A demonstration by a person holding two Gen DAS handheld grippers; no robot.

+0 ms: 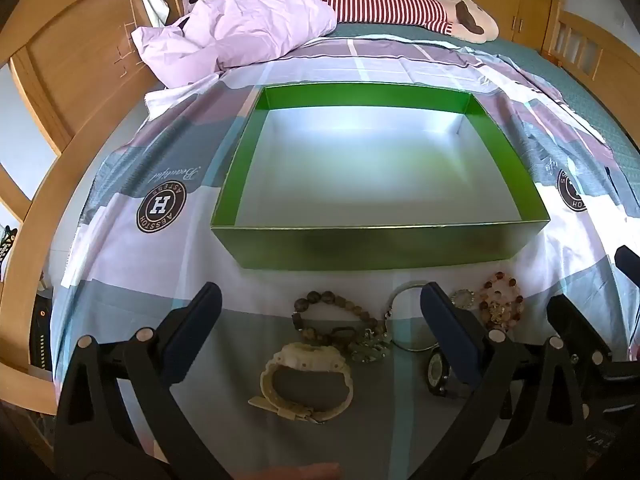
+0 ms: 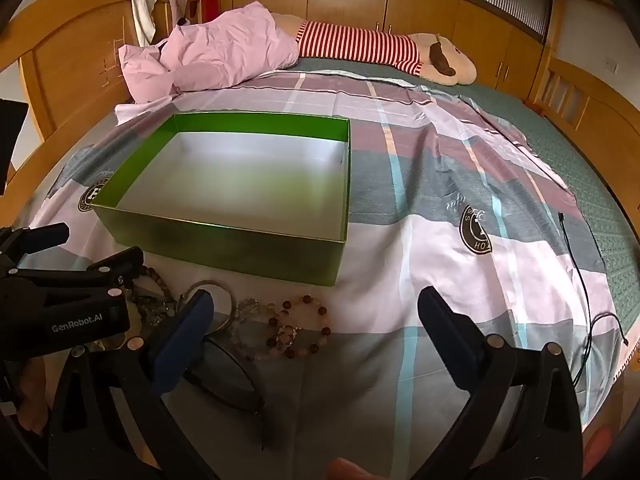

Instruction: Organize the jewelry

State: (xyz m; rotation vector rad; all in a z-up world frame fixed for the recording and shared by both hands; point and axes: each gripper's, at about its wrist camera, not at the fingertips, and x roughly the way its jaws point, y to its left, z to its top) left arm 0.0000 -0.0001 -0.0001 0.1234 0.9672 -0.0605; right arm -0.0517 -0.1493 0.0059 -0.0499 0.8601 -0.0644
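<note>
Both claws spread full wide, nothing gripped. Left gripper (image 1: pixel 320 312) hovering over the jewelry pile, angled down; right gripper (image 2: pixel 316 316) same pose, just beside it on the right, also seen at the right edge of the left view. Green box (image 1: pixel 380 246), open top, pale bare floor, sitting on the patchwork bedsheet (image 1: pixel 132 264) just beyond the pile. Nothing inside the box. Jewelry all on the sheet, in front of the box's near wall: cream watch (image 1: pixel 306 380) nearest the left wrist camera, strap closed in a loop, between the left fingers in view but untouched; brown bead bracelet (image 1: pixel 332 308) behind it, touching a greenish pendant cluster (image 1: pixel 370 346); silver bangle (image 1: pixel 404 312) partly hidden by the left claw's right finger; dark round watch (image 1: pixel 438 368) below that finger; pink-and-amber bead bracelet (image 1: pixel 502 300) furthest right, next to a clear bead piece (image 1: pixel 462 298). From the right wrist: pink-and-amber bracelet (image 2: pixel 300 328) between the fingers, nearer the left one, no contact; dark-framed glasses (image 2: pixel 236 376) lying below the left finger. Pink crumpled cloth (image 1: pixel 236 28) and striped plush toy (image 1: pixel 400 6) well back on the bed.
</note>
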